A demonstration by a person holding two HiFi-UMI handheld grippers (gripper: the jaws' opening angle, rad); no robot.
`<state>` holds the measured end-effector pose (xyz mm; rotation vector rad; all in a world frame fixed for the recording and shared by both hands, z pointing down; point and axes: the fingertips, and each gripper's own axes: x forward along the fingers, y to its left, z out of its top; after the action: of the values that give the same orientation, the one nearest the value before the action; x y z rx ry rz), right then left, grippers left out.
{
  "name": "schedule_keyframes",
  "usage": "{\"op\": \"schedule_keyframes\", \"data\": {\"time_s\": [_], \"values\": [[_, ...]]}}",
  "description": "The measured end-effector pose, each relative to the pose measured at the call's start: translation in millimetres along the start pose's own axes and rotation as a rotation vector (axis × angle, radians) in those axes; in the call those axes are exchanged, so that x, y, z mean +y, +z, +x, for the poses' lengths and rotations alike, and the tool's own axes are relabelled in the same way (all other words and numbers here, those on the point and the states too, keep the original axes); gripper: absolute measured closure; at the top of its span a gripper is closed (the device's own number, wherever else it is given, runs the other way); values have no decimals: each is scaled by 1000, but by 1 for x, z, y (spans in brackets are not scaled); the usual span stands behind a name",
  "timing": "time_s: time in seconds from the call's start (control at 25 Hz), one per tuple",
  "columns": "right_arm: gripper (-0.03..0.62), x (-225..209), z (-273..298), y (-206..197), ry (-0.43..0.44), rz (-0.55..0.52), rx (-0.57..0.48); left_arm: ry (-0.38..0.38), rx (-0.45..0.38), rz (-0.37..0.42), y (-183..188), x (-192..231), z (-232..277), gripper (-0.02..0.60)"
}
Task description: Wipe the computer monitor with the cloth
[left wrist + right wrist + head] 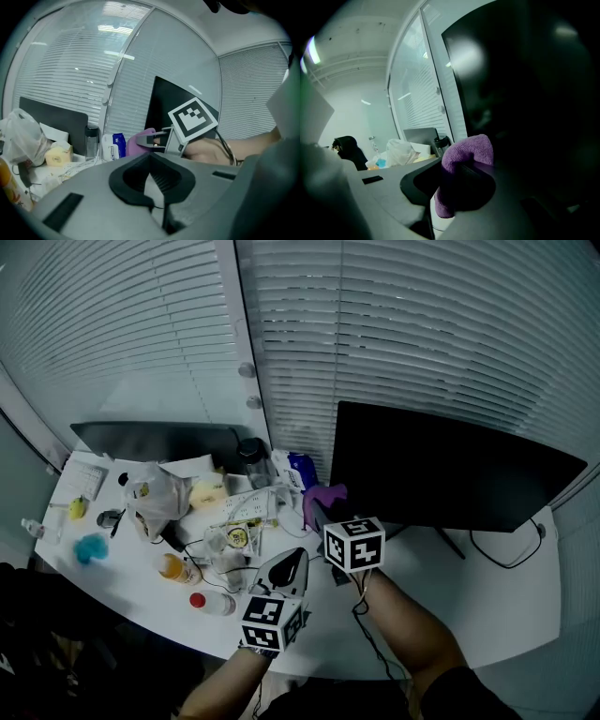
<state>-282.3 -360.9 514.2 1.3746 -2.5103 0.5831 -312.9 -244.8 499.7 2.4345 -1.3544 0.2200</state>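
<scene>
White blinds (422, 324) run behind the monitor (441, 474), which stands dark on the white desk (506, 596) with its screen facing the person. A second dark screen (159, 442) stands well to the monitor's left. Between the two lies clutter: a white plastic bag (155, 493), a wipes pack (298, 468) and a dark-capped bottle (251, 457) nearer the monitor, and further left an orange bottle (173, 568). The right gripper (319, 510) is raised at the monitor's lower left corner, its jaws pinching a purple cloth (323, 495). In the right gripper view the cloth (468, 147) bulges up over that gripper's (461, 183) jaws just beside the black screen; whether it touches the glass cannot be told. The left gripper (298, 557) hangs in front of the monitor's left edge, below the right one. Its own view shows the left gripper's (151, 173) jaws pressed together with nothing between them.
</scene>
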Motion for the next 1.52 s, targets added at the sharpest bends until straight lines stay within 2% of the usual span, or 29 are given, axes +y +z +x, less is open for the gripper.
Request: {"op": "schedule_keyframes", "data": {"time_s": [0.28, 0.64, 1.52], "values": [[514, 11, -19, 44, 2, -34, -66, -22, -56, 38, 32, -12, -4, 575], [514, 23, -52, 120, 15, -92, -173, -51, -117, 88, 82, -32, -5, 575], [514, 25, -113, 211, -62, -180, -341, -126, -220, 160, 135, -66, -16, 575]]}}
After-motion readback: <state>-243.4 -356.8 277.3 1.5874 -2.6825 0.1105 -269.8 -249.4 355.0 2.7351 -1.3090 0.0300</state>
